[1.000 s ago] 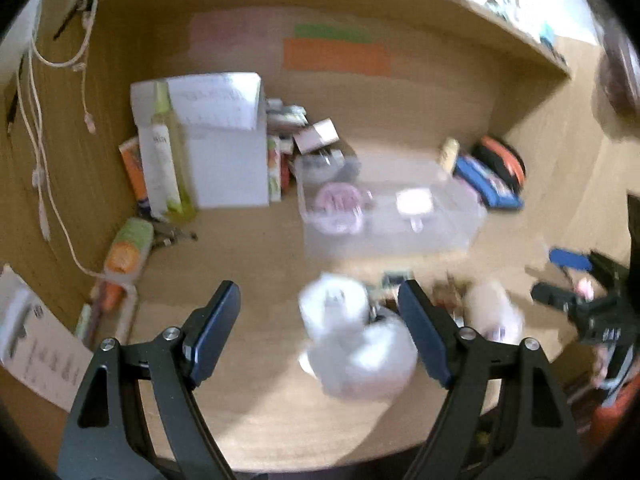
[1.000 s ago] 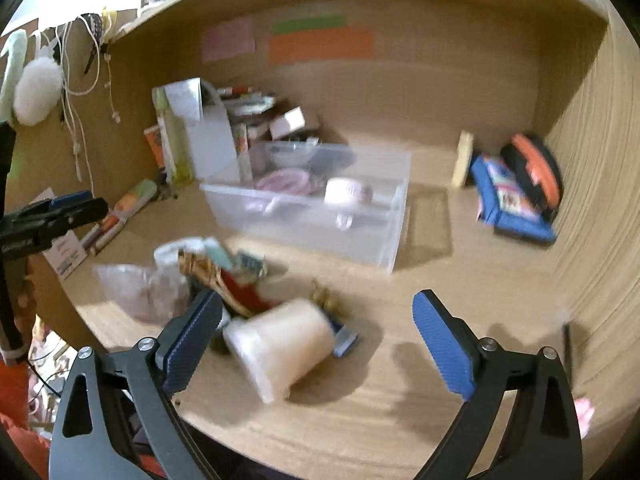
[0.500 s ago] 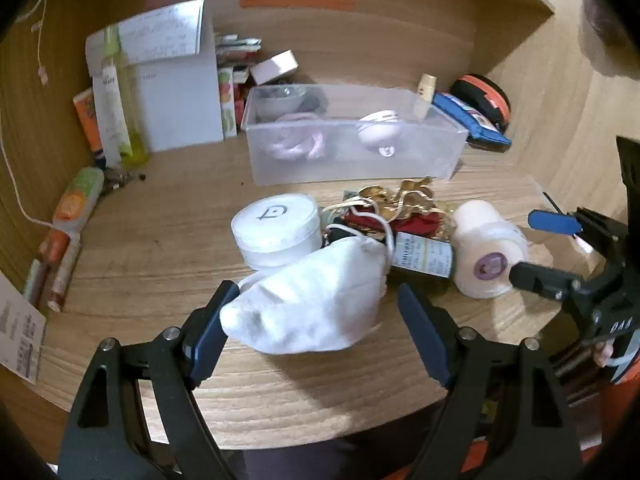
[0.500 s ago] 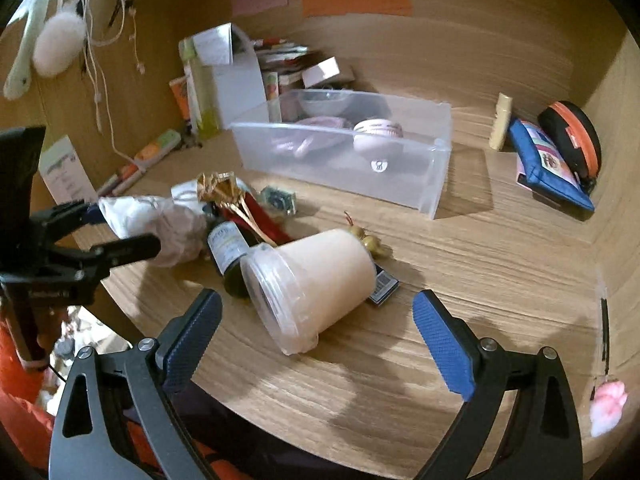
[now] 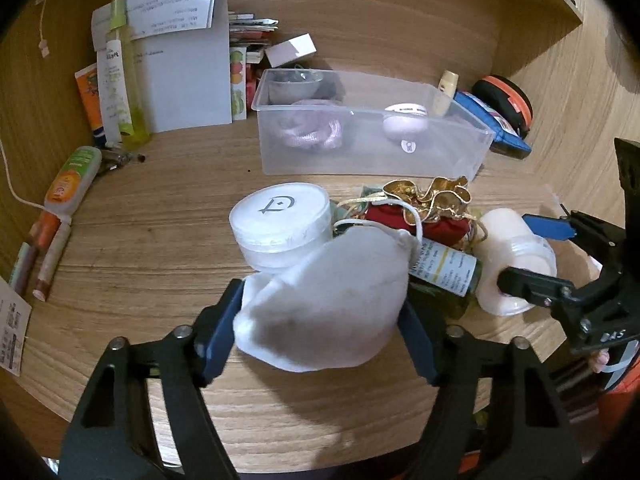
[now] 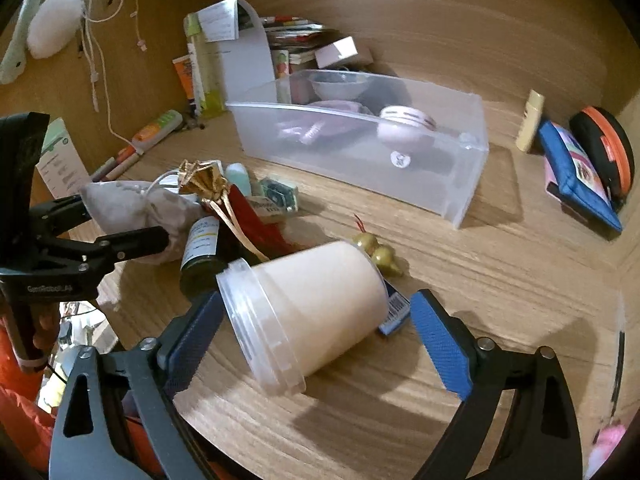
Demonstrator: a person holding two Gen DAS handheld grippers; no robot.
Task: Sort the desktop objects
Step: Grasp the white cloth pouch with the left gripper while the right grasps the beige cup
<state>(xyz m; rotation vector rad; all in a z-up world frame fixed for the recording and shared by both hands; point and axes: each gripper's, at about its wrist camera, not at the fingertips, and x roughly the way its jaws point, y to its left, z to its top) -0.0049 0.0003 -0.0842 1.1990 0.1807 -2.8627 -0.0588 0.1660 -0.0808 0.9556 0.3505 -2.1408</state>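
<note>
- Left tongs (image 5: pixel 320 336): both blue pads flank the white drawstring pouch (image 5: pixel 328 304), the pads at or just touching its sides. The jaws have just been closing with the pouch between them; a firm press cannot be confirmed, so they are listed as not yet gripping.
- White drawstring pouch: lies on the bench (image 5: pixel 152 240) at 12 o'clock from the left tongs, straight ahead and between the pads. Its long axis runs across the jaws, 9 to 3 o'clock, neck and cord toward 1 o'clock.
- Right tongs (image 6: pixel 316 344): wide. The left pad sits against the rim of the cream plastic tub (image 6: pixel 308 308), the right pad stands clear of its base. The jaws have just been closing around the tub, not clamped on it.
- Cream plastic tub: on its side on the bench at 12 o'clock from the right tongs. Long axis runs from the lid at 8 o'clock to the base at 2 o'clock, so skewed to the jaw line.
- Clear storage box (image 5: pixel 372 136): at 12 o'clock beyond the clutter, well apart from both tongs; judged the likely destination.
- Neighbours: round white jar (image 5: pixel 282 220) touching the pouch at 11 o'clock; dark green bottle (image 5: pixel 444 276) between pouch and tub.
- Nearer hand: left for the pouch, right for the tub.
</note>
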